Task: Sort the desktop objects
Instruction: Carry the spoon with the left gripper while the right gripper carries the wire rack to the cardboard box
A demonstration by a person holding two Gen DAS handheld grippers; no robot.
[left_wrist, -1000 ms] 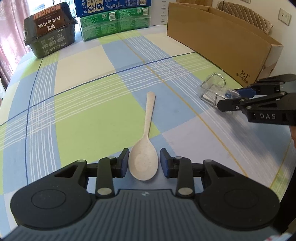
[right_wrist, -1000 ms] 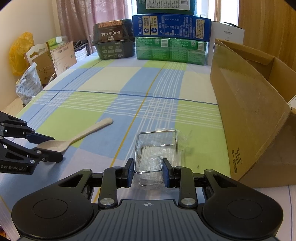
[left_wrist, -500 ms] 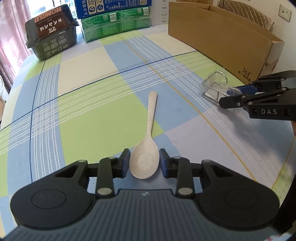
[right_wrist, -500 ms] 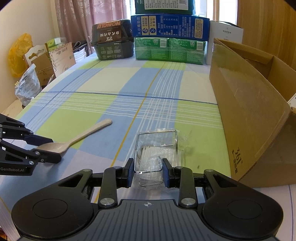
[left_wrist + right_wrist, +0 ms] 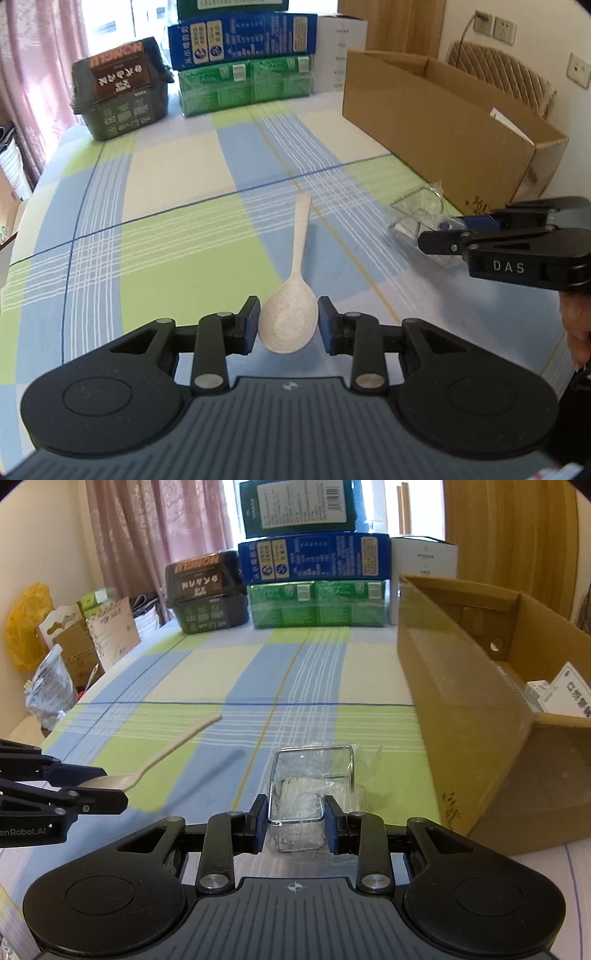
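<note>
Resting between left tongs [image 5: 287, 325]: spoon [image 5: 291, 314]

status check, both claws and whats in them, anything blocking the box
Left claw shut on spoon, tilted off the cloth. Right claw shut on clear box. Cardboard box open at right, path clear.

Daylight pours through the pink curtains [image 5: 147, 535] behind the stacked cartons, overexposed there; fisheye bending curves the checked tablecloth's [image 5: 177, 236] edges (slight motion blur throughout).

Matt speckled spoon [image 5: 287, 325], clear plastic box [image 5: 297, 805]
</note>
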